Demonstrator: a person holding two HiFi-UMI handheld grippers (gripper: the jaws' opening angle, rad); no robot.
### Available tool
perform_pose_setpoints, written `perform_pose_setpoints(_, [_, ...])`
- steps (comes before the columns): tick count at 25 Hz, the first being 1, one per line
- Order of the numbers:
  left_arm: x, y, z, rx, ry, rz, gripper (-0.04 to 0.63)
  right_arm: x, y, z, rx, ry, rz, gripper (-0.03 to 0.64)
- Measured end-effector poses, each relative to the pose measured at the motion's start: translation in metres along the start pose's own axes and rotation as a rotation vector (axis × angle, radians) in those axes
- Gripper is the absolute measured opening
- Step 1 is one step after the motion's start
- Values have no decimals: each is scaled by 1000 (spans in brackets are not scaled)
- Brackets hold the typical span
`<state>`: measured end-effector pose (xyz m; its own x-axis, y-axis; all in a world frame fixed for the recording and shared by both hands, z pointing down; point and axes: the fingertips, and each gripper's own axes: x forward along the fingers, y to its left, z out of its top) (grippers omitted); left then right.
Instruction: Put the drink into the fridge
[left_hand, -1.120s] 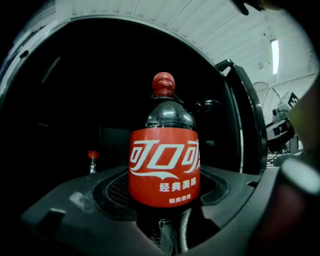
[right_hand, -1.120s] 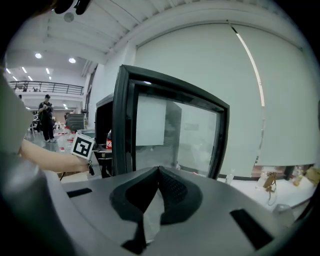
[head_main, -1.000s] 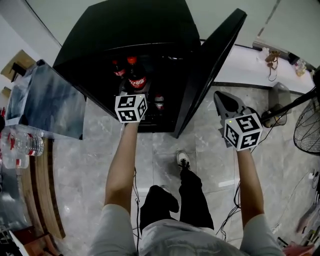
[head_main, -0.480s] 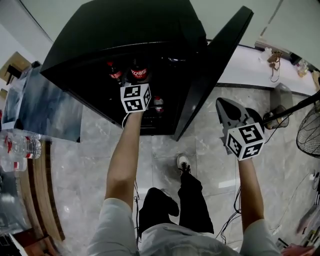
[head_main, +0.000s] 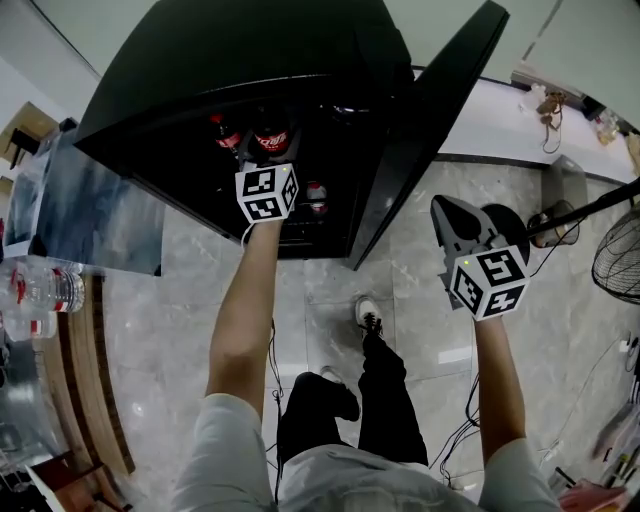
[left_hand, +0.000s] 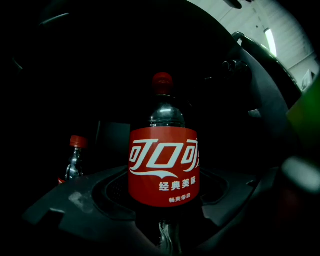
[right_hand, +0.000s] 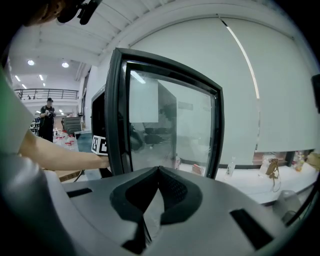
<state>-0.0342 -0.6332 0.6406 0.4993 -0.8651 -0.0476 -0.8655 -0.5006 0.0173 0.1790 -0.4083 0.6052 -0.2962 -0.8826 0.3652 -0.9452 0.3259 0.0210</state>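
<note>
The black fridge (head_main: 250, 50) stands with its glass door (head_main: 430, 130) swung open to the right. My left gripper (head_main: 268, 152) reaches inside it, shut on an upright cola bottle (left_hand: 163, 165) with a red label and red cap, whose cap shows above the marker cube (head_main: 270, 138). A second cola bottle (left_hand: 75, 160) stands to its left in the dark interior (head_main: 222, 130). A third one (head_main: 316, 197) sits lower down. My right gripper (head_main: 450, 208) hangs outside beside the door's edge (right_hand: 165, 115), its jaws (right_hand: 159, 172) shut with nothing between them.
Water bottles (head_main: 40, 290) lie on a counter at the far left. A fan (head_main: 615, 265) and cables stand on the floor at right. My foot (head_main: 367, 318) is on the tiles before the fridge. A person (right_hand: 47, 117) stands far behind.
The left gripper has carried the cola bottle forward and deeper under the fridge's top edge. The right gripper has barely moved.
</note>
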Motion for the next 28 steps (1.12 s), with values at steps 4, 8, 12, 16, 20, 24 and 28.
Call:
perform_pose_setpoints(4, [0, -1, -4, -22, 56, -7, 304, -6, 7, 4, -6, 11, 6, 2])
perform_pose_setpoints(8, [-4, 2, -6, -61, 99, -7, 326, -13, 10, 11, -3, 12, 8, 2])
perform_pose_setpoints(12, [-19, 2, -7, -105, 142, -3, 342, -25, 15, 20, -14, 22, 18, 3])
perform_pose_setpoints(16, [-49, 0, -8, -101, 178, -5, 344, -38, 22, 38, -52, 26, 25, 2])
perform_pose_setpoints(20, [-91, -2, -7, -109, 228, -5, 342, -53, 26, 59, -87, 28, 5, 2])
perform_pose_setpoints(24, [-138, -15, 6, -109, 284, -66, 342, -69, 37, 88, -100, 7, 0, 2])
perform_pose_setpoints(28, [-181, -33, 35, -63, 310, -119, 342, -83, 51, 119, -132, -12, 5, 2])
